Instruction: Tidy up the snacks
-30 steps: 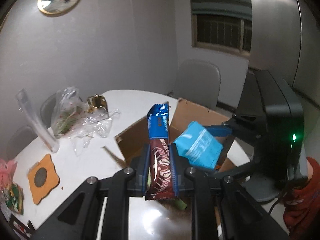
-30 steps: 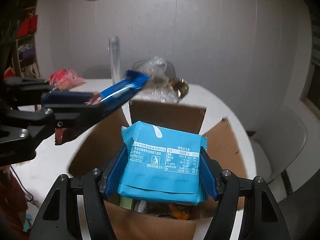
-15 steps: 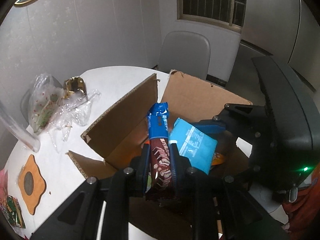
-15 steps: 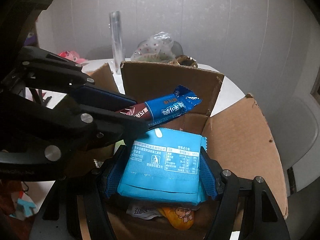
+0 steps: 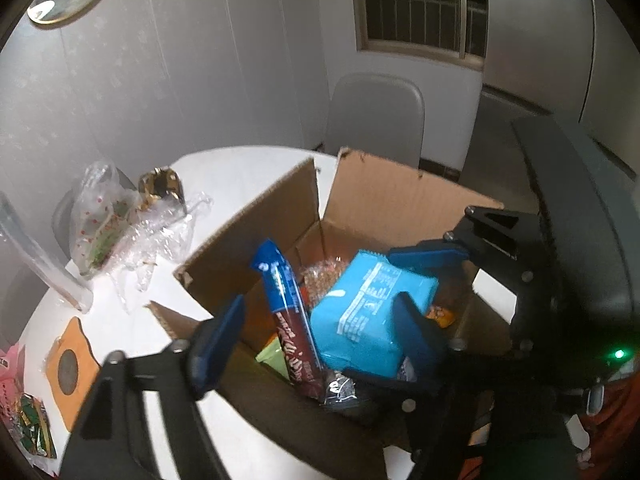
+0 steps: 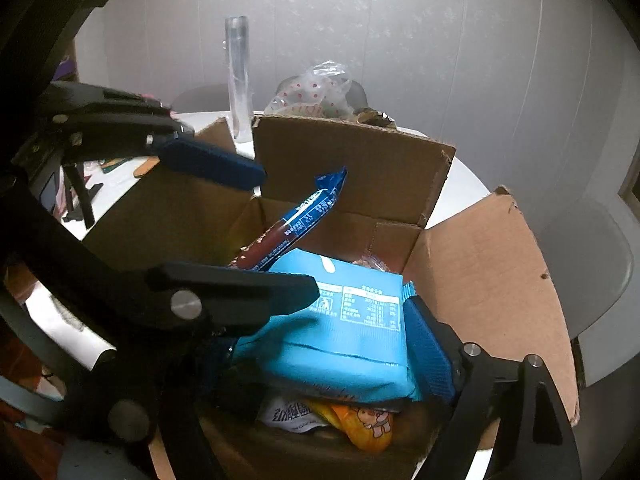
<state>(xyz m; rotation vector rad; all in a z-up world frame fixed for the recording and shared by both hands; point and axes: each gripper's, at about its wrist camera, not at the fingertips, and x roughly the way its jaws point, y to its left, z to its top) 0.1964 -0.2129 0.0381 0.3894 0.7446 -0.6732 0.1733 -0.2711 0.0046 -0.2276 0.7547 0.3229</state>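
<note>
An open cardboard box [image 5: 280, 208] [image 6: 480, 264] stands on the round white table. My left gripper [image 5: 316, 320] is open over the box; the brown and blue snack bar [image 5: 290, 320] [image 6: 292, 228] leans loose between its fingers, its lower end in the box. My right gripper [image 6: 332, 344] is shut on a light blue snack packet [image 6: 344, 328] [image 5: 368, 312] and holds it low inside the box. Other snacks [image 6: 360, 420] lie on the box bottom.
A clear plastic bag [image 5: 108, 224] with a gold wrapper, a tall clear tube [image 5: 44, 264], an orange coaster [image 5: 70, 364] and small snack packs [image 5: 32, 428] lie on the table's left. A grey chair [image 5: 376, 116] stands behind the box.
My left gripper has opened and let go of the snack bar, which now leans in the box. My right gripper has lowered the blue packet deeper into the box.
</note>
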